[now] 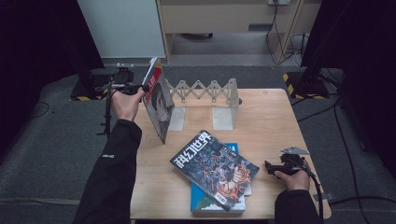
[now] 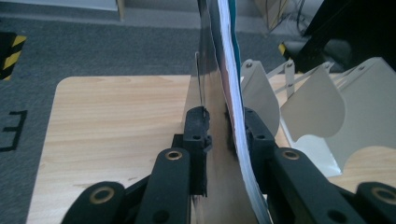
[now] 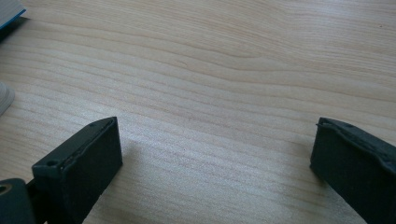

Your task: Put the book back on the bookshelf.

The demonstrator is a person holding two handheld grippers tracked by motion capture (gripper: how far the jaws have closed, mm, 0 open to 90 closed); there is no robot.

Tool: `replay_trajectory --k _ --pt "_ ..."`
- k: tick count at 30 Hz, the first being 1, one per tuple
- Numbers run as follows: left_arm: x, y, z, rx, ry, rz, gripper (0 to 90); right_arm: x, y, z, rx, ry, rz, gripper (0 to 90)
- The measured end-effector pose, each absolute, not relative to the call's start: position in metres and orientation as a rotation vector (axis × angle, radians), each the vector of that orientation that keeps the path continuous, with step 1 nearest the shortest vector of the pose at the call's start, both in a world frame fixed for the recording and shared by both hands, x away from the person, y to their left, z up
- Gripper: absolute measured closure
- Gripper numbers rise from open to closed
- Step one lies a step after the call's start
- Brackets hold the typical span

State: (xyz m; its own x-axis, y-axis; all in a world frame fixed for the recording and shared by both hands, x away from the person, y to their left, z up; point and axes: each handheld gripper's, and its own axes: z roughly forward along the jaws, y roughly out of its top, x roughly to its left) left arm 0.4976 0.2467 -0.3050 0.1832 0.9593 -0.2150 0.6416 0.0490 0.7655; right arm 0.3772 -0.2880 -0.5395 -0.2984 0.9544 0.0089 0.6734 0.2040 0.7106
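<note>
A magazine [image 1: 159,100] with a face on its cover stands on edge at the left end of the white folding book rack [image 1: 205,91], leaning a little. My left gripper [image 1: 140,87] reaches its upper left edge from the side. In the left gripper view the magazine [image 2: 212,93] runs between the jaws of the left gripper [image 2: 224,123]; a narrow gap shows beside the left pad, so the jaws stand slightly open around it. My right gripper [image 1: 268,167] rests low over bare wood near the front right, open wide with nothing between its jaws [image 3: 215,154].
A dark comic-style magazine [image 1: 212,165] lies tilted on a blue book [image 1: 205,203] at the table's front middle. The rack's white dividers [image 2: 317,102] stand right of the upright magazine. The wooden table [image 1: 266,116] ends close to both hands; grey carpet and cables surround it.
</note>
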Motion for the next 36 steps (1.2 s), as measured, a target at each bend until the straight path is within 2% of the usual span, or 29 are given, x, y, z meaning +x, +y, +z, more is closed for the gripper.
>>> replay_trajectory --k 6,9,18,22,27,36 --pt "0.491 0.251 -0.308 1.643 1.447 0.555 60.9 0.377 -0.288 -0.540 1.509 2.050 0.862 2.1" --pt "0.481 0.256 -0.309 1.625 1.377 0.582 48.2 0.377 -0.288 -0.539 1.513 2.049 0.862 2.1" --pt "0.453 0.269 -0.307 1.557 1.241 0.565 34.0 0.377 -0.288 -0.539 1.512 2.047 0.856 2.3" --pt "0.437 0.274 -0.306 1.533 1.201 0.587 30.9 0.377 -0.288 -0.539 1.521 2.040 0.853 4.6" --pt "0.410 0.281 -0.313 1.499 1.159 0.575 29.9 0.376 -0.290 -0.533 1.566 2.032 0.844 17.3" --pt "0.380 0.278 -0.349 1.490 1.138 0.521 28.5 0.376 -0.286 -0.525 1.542 2.029 0.880 21.6"
